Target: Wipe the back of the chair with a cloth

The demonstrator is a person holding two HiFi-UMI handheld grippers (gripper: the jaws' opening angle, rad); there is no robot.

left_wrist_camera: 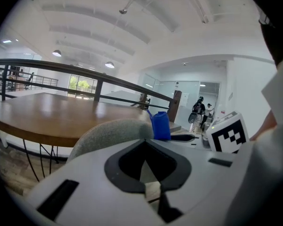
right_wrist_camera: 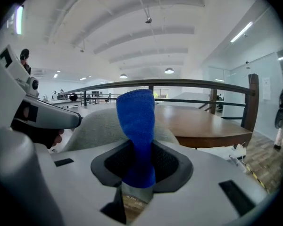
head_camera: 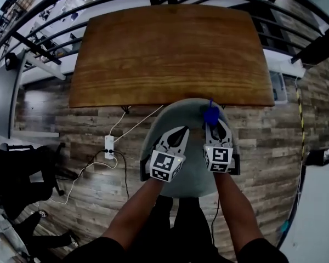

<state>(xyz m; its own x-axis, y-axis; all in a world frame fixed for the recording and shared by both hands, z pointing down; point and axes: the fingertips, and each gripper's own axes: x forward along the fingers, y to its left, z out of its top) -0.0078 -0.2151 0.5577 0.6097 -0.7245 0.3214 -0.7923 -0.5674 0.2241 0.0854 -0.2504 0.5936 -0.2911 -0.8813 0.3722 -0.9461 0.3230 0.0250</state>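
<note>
A grey-green upholstered chair [head_camera: 178, 109] stands tucked against a wooden table, its curved back [left_wrist_camera: 108, 133] just ahead of both grippers. My right gripper [head_camera: 213, 127] is shut on a blue cloth [head_camera: 211, 115] that sticks up from its jaws [right_wrist_camera: 137, 121] over the top edge of the chair back [right_wrist_camera: 96, 126]. My left gripper [head_camera: 180, 131] hovers beside it on the left above the seat, its jaws together with nothing between them. From the left gripper view the blue cloth [left_wrist_camera: 160, 125] shows at the right end of the chair back.
The wooden table [head_camera: 170, 53] lies straight ahead, with a black railing [head_camera: 55, 7] behind it. A white power strip [head_camera: 109, 146] and cables lie on the plank floor to the left. Dark bags [head_camera: 16, 174] sit at far left. People [left_wrist_camera: 198, 109] stand far off.
</note>
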